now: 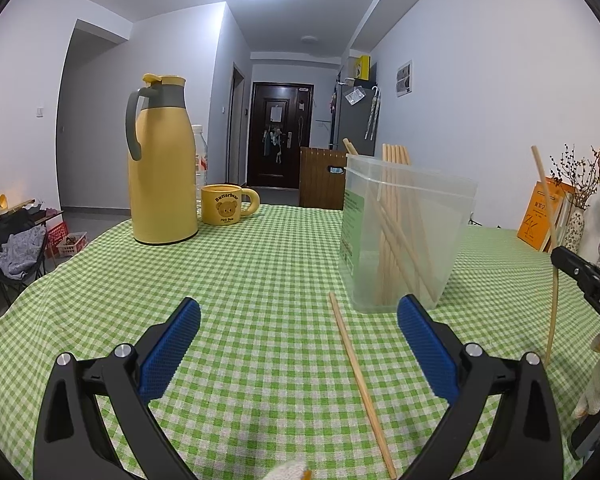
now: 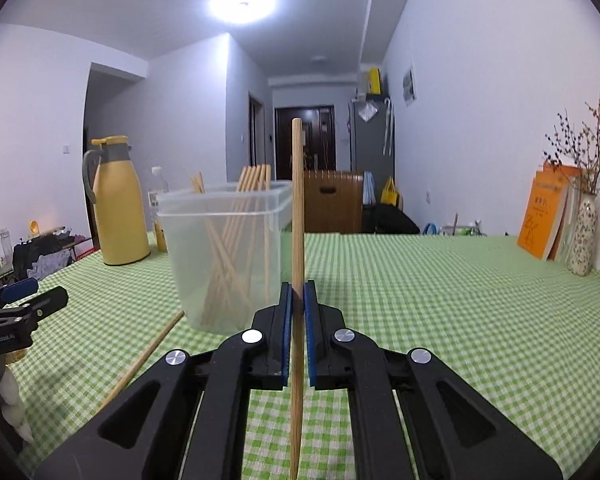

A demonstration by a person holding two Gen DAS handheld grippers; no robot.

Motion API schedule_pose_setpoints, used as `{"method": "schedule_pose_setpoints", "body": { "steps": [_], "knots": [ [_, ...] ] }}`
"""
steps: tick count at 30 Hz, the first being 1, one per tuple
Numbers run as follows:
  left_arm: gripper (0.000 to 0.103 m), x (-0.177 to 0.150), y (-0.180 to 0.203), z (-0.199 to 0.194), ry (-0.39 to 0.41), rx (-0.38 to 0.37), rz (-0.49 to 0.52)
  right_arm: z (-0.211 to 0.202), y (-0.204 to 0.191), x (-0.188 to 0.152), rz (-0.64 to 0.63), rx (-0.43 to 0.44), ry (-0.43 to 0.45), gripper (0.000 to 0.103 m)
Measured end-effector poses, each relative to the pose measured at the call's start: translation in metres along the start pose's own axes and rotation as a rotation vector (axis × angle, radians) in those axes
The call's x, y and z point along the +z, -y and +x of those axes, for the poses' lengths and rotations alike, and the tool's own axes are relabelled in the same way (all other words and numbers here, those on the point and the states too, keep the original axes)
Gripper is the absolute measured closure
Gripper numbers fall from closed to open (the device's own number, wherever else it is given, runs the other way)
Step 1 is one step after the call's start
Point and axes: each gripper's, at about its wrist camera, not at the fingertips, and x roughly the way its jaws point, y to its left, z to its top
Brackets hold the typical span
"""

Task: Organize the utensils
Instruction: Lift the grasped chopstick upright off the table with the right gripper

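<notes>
Clamped upright between the blue pads of the right gripper (image 2: 299, 300) is a single wooden chopstick (image 2: 297, 208), pinched low on its length so that most of the stick rises above the jaws while its thin end hangs below them, over the green checked tablecloth (image 2: 440, 304). Just left of that raised stick and a little farther off stands the clear plastic container (image 2: 224, 256), already holding a bundle of chopsticks that lean against its walls and poke out above the rim. On the near side of the container, to the left, one loose chopstick (image 2: 144, 360) lies flat on the cloth, its far end close to the container's base. The left gripper (image 1: 300, 320) sits low over the table with its jaws spread wide and nothing between them; that loose chopstick lies on the cloth between its two fingers, nearer the right one, untouched. Farther back on the left stand a yellow thermos jug (image 1: 162, 176) and, just right of it, a yellow bear mug (image 1: 222, 209). Far right, against the wall, are orange books (image 2: 544, 216) and a vase of dried twigs (image 2: 584, 236)
</notes>
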Motion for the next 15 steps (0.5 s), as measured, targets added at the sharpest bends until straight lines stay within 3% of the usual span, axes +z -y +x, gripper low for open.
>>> {"method": "schedule_pose_setpoints", "body": {
  "steps": [15],
  "knots": [
    [0.007, -0.0001, 0.0081, -0.0004, -0.006, 0.022, 0.042, -0.0059, 0.0012, -0.0065, 0.032, -0.002, 0.053, 0.097]
  ]
}}
